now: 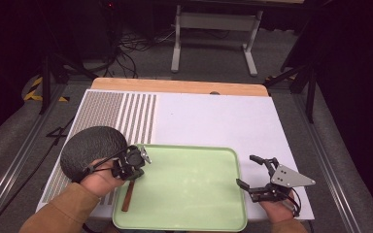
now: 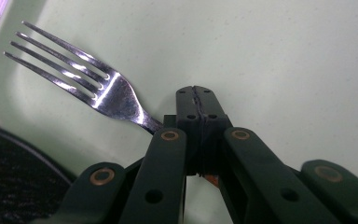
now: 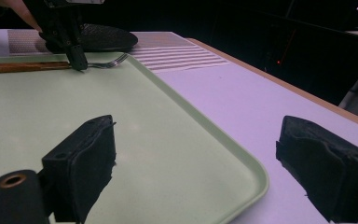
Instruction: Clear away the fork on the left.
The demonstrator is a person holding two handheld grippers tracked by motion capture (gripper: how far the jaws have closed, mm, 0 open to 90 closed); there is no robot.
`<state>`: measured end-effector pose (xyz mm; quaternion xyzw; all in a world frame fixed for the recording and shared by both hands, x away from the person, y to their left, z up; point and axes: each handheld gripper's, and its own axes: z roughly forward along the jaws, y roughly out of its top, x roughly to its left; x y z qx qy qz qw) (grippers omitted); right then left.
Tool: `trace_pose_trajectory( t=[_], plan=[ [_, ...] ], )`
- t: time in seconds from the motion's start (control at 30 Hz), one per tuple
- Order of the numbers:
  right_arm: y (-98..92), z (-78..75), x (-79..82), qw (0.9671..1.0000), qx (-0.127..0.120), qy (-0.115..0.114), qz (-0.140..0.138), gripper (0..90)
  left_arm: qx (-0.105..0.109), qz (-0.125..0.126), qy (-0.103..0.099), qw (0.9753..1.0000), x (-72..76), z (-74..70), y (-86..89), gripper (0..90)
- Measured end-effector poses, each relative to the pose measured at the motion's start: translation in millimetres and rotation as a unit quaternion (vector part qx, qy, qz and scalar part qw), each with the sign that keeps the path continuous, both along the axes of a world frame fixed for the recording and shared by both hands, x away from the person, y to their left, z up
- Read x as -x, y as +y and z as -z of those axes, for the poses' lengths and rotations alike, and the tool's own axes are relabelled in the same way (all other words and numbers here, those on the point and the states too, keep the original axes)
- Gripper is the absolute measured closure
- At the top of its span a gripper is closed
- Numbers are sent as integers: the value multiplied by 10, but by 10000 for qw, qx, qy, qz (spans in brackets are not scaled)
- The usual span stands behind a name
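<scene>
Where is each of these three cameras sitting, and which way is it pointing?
High view: above the person's side of the table, looking forward and down on the green tray, dark round plate and both hands.
Left gripper view: rides the left gripper, looking along its jaws, shut on the fork over the tray.
Right gripper view: rides the right gripper, low by the tray's edge, looking across it between open jaws toward the left gripper.
Shared: all three show the tray and fork.
</scene>
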<state>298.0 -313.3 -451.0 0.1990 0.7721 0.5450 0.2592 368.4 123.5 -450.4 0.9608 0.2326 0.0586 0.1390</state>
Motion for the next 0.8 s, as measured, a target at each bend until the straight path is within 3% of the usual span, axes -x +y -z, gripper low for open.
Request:
trace_pose_trajectory(
  t=[0.3,0.33,0.43,0.5,0.6,0.63,0.7,0.73,0.8],
  plan=[
    [40,-3,-50,10000,1,-6,-77,122,82,-154,43,9998,-6,-1,85,878],
    [46,-5,-55,10000,0,-18,-89,122,82,-154,43,9998,-6,-1,85,822],
    [57,-7,-65,9999,11,-21,-104,122,448,-213,14,9988,11,-49,124,712],
    [61,-7,-69,9999,3,-17,-111,122,759,81,-250,9968,49,-115,172,651],
    [61,-10,-69,9999,-4,-18,-120,122,948,120,-372,9947,78,-158,203,477],
    [65,-13,-69,9999,-24,-16,-131,122,1299,112,-465,9904,114,-219,250,390],
    [71,-17,-63,9999,-14,-19,-140,122,1510,109,-635,9864,158,-255,283,318],
    [75,-18,-61,9999,-19,-20,-147,121,1660,57,-760,9832,190,-276,308,265],
    [86,-24,-50,9998,-37,-4,-170,121,1970,53,-828,9769,226,-298,361,186]
  ],
)
